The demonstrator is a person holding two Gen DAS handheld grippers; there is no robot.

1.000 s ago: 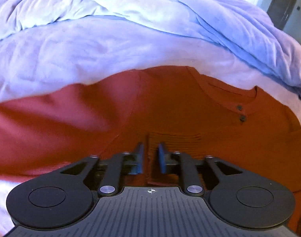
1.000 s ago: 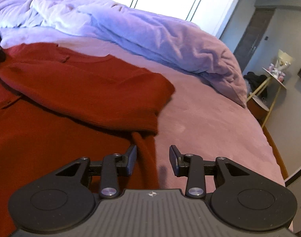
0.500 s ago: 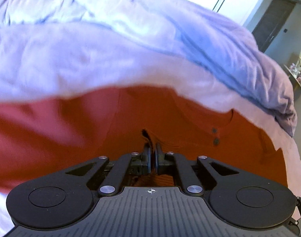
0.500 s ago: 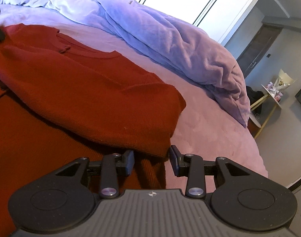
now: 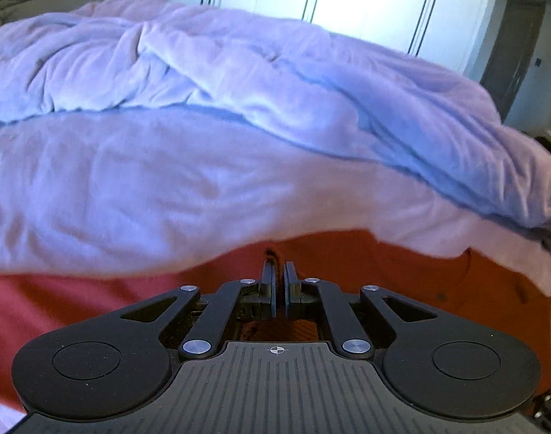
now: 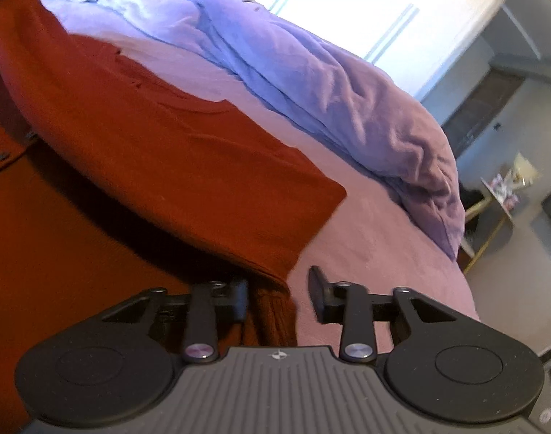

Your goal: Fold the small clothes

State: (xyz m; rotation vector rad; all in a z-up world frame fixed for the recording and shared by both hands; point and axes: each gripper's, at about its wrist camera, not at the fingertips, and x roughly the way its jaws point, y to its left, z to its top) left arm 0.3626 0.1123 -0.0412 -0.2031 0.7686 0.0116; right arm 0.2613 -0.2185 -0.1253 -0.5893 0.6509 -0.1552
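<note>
1. Your left gripper [image 5: 279, 282] has its jaws pinched together on a fold of the red shirt [image 5: 402, 271], raising that cloth.
2. Your right gripper [image 6: 279, 291] has its jaws spread apart, holding nothing, straddling the shirt's lower edge.
3. The red shirt lies on the pink bedsheet [image 6: 376, 231], one sleeve [image 6: 188, 166] folded across the body.
4. Beyond it, a rumpled lavender duvet [image 5: 275, 90] is heaped along the bed.
5. Farthest back stand white wardrobe doors [image 5: 365, 3].

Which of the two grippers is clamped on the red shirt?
The left gripper: its jaws are shut on a pinch of the red shirt. The right gripper hangs open beside the hem.
</note>
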